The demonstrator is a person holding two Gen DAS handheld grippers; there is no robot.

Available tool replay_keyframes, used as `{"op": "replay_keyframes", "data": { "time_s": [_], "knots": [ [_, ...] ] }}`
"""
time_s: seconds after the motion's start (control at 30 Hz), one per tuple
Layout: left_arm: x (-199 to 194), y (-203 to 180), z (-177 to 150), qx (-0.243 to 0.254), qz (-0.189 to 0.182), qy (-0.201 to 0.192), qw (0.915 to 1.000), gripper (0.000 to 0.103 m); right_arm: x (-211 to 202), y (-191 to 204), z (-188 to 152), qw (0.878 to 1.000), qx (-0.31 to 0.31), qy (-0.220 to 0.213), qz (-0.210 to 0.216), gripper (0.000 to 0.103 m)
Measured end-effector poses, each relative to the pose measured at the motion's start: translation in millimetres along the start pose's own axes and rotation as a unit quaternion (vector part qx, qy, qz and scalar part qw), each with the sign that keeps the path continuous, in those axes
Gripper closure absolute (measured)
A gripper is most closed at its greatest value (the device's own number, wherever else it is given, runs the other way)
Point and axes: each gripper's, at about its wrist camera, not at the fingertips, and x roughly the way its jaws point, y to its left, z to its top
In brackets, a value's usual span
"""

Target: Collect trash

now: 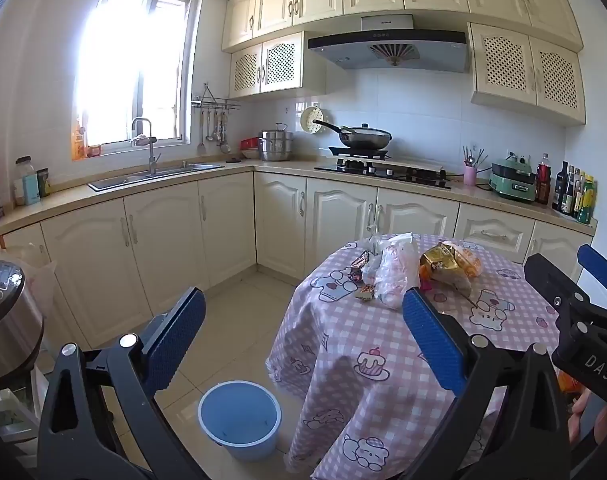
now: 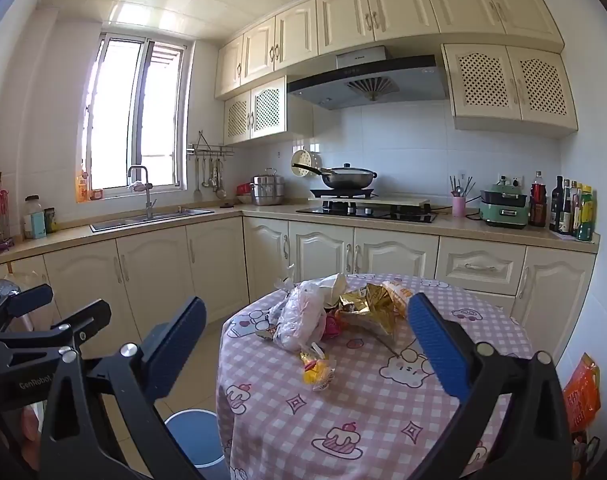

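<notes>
Both grippers spread wide, nothing btwn the pads. Left gripper (image 1: 303, 336) hangs over the floor and the near-left edge of the bench (image 1: 383, 336), which is a round one w/ a pink checked cloth printed w/ bears and cakes. Right gripper (image 2: 307, 340) sits over the bench's near half, clear of the trash.

Trash sits in a heap toward the far edge of the bench, roughly mid. Crumpled clear plastic bag (image 2: 299, 316) on the heap's left side, a white crumpled piece just behind it. Gold foil wrapper (image 2: 365, 308) just right of the bag, touching it or nearly so; an orange snack packet (image 2: 395, 294) leans at its far-right side. Small pink bit tucked btwn bag and foil, too small to ID. Yellow wrapper (image 2: 317, 370) lies apart, nearer the centre of the bench, just in front of the bag. Dark candy wrapper (image 1: 358, 265) at the heap's left, close to the bench's left edge.

Blue bucket (image 1: 239, 420) stands upright on the tiled floor, just beside the bench's near-left edge, under the cloth's hang; looks empty inside.

Behind: cream cabinets, sink under the window, wok on the hob, bottles at the counter's far right end.
</notes>
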Motion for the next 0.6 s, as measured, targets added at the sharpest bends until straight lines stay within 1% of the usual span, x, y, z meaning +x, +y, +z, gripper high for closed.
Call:
{"op": "replay_keyframes", "data": {
  "time_s": [0.27, 0.3, 0.4, 0.43, 0.57, 0.6],
  "knots": [
    [1, -2, 1, 0.006, 0.001, -0.002, 1.0000, 0.008, 0, 0, 0, 1.000, -0.001, 0.002, -0.001, 0.004],
    [6, -4, -8, 0.004, 0.000, 0.000, 1.0000, 0.008, 0, 0, 0, 1.000, -0.001, 0.002, -0.001, 0.004],
    [9, -7, -11, 0.007, 0.002, 0.002, 1.0000, 0.008, 3, -3, -4, 1.000, 0.001, 0.001, -0.003, 0.004],
    [7, -9, -5, 0.010, 0.000, 0.006, 0.9999, 0.008, 3, -3, -6, 1.000, 0.002, 0.000, -0.003, 0.004],
    [7, -13, -6, 0.011, -0.004, 0.006, 0.9999, 0.008, 4, -4, -14, 1.000, 0.004, -0.001, -0.006, 0.004],
    [8, -12, -7, 0.011, -0.005, 0.006, 0.9999, 0.008, 6, -6, -12, 1.000, 0.007, 0.003, -0.007, 0.004]
  ]
}}
